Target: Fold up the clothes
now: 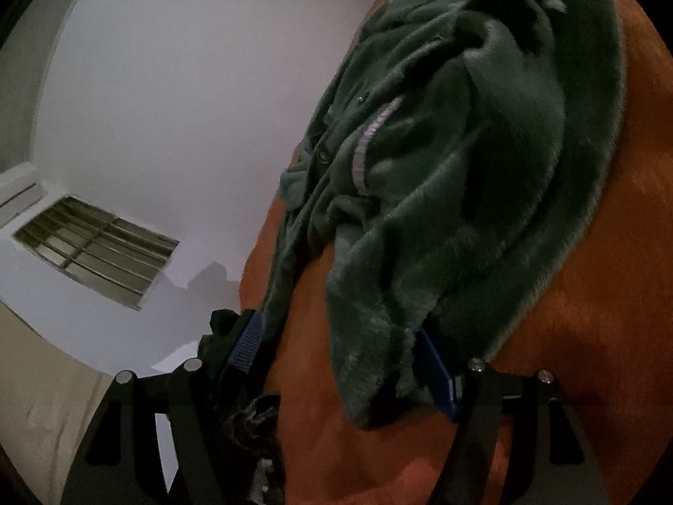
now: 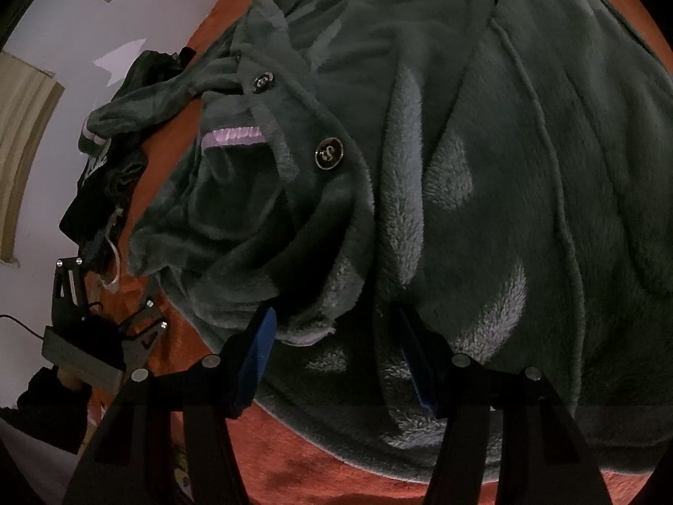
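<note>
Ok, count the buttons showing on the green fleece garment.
2 in the right wrist view: one button above the pink trim, another button right of it. Folds may hide more.
</note>
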A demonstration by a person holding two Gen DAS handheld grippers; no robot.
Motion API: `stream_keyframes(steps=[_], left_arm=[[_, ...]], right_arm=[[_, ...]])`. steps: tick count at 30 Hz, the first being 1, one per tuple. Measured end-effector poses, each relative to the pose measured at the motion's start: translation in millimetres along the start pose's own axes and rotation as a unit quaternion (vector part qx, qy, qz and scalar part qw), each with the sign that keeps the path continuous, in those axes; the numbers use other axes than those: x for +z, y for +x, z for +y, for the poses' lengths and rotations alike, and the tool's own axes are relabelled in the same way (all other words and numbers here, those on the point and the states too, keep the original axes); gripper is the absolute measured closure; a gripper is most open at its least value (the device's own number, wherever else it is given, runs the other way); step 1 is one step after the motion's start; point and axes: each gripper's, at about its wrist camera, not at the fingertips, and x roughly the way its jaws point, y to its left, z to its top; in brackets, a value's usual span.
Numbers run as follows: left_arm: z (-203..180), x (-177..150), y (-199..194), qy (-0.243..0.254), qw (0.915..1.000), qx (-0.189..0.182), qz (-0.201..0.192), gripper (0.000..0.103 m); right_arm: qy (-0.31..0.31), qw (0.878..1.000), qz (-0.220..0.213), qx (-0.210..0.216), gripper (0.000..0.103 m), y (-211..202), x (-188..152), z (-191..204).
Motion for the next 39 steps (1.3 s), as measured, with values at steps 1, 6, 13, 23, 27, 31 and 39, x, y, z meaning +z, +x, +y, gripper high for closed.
stream_keyframes(steps=[1,6,13,23,27,31,39], left_arm=[[3,2,3,-0.013,0.9999,0.001,0.008,0.03],[31,-6,5,-0.099,0.9945,-0.016,0.03,0.096],[91,-44,-24,-0.306,0.9489,-0.058,0.052,0.098],[88,-161,33,-0.587,0.7334,-0.258,0.225,0.085],[77,-114,10,-0.427,0.8628,-0.186,0.196,0.064],[39,-86,-11,-0.258,0.9407,-0.147,0.164,0.055],[30,-71,-21,-0.211,0.9599,-0.078,0.168,0.055]], right_arm=[[0.001,1.0,-0.001,0.001,0.044,-1,0,0],[0.008,1.0,-0.005,0.007,0.044,-4,1,-2],[0.005,0.998,-0.058,0.016,0.044,-24,5,-4],[-0.001,0.998,-0.025,0.051,0.044,3,14,3],[-0.013,0.997,-0.003,0.07,0.044,14,13,12],[-0.004,0.996,0.021,0.091,0.044,29,10,13],[-0.068,0.994,0.029,0.081,0.096,30,3,43]])
